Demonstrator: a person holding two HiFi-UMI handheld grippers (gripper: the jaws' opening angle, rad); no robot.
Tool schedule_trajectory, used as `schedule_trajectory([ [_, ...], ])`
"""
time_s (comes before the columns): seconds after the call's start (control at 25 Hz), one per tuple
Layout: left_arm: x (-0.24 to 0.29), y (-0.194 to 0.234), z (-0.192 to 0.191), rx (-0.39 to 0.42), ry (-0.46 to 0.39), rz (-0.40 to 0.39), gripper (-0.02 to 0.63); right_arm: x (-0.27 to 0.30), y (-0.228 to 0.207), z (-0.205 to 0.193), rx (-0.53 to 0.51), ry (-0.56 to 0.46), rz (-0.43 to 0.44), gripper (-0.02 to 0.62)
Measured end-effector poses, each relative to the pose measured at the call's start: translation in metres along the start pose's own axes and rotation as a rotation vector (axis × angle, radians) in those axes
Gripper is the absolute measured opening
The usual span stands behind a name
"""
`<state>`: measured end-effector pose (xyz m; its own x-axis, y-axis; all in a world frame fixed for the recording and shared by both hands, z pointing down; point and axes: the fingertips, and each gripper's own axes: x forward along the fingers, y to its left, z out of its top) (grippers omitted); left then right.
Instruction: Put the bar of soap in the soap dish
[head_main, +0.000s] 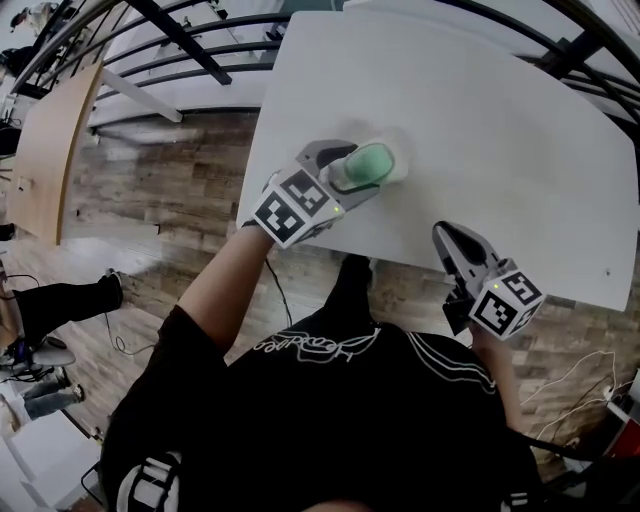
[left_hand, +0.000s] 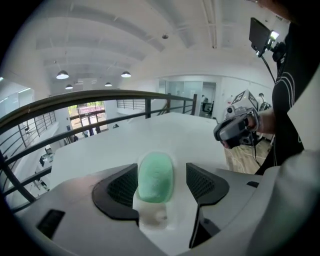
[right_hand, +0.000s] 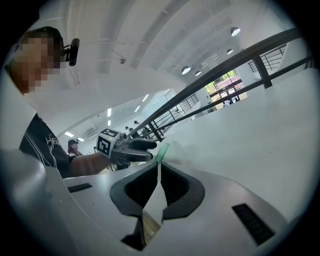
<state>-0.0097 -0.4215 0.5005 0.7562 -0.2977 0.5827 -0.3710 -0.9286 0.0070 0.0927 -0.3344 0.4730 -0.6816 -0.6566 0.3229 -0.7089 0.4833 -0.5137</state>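
Nearest the head camera I am seeing a black shirt (head_main: 330, 420) with white line print, and both forearms are reaching out from it toward the white table (head_main: 480, 120).

The left gripper (head_main: 358, 172) is hanging over the table's near-left part with its jaws standing apart. The bar of soap (left_hand: 155, 177) is lying between them. In the left gripper view a clear gap is showing between the soap and the right-hand pad. The other pad is sitting just beside the soap, and I cannot tell whether it is touching.

The soap is a pale mint green, oval and rounded like a pebble, with a matte surface and a faint oval ring pressed into its top. It is resting on the soap dish (left_hand: 160, 217), a white piece that is nearly blending into the white table. Only a pale rim is showing around the green in the head view.

The right gripper (right_hand: 159, 167) is hovering at the table's near edge, well apart from the soap, and its marker cube (head_main: 505, 300) is facing up. Its jaws are drawn together to a thin slit with nothing between them. Beyond them that view is showing the left gripper and a sliver of the green bar.

A dark railing (left_hand: 100, 97) is curving past the table's far side, and a wooden floor (head_main: 170, 180) is lying below to the left.
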Motion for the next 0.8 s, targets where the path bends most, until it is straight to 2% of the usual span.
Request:
schedule_trajectory([
  [0.24, -0.035, -0.047, 0.03, -0.076, -0.105, -0.029, 0.295, -0.019, 0.025, 0.008, -0.051, -0.02, 0.036, 0.026],
  [0.44, -0.075, -0.099, 0.056, -0.167, -0.206, -0.09, 0.28, -0.039, 0.061, 0.019, -0.104, -0.04, 0.087, 0.026],
  [0.52, -0.092, -0.119, 0.067, -0.214, -0.25, -0.113, 0.22, -0.047, 0.073, 0.023, -0.122, -0.053, 0.11, 0.026],
  [0.68, -0.125, -0.159, 0.08, -0.284, -0.317, -0.133, 0.01, -0.063, 0.102, 0.032, -0.139, -0.085, 0.159, 0.026],
  [0.8, -0.142, -0.187, 0.081, -0.245, -0.329, -0.133, 0.008, -0.074, 0.124, 0.029, -0.162, -0.091, 0.186, 0.026],
])
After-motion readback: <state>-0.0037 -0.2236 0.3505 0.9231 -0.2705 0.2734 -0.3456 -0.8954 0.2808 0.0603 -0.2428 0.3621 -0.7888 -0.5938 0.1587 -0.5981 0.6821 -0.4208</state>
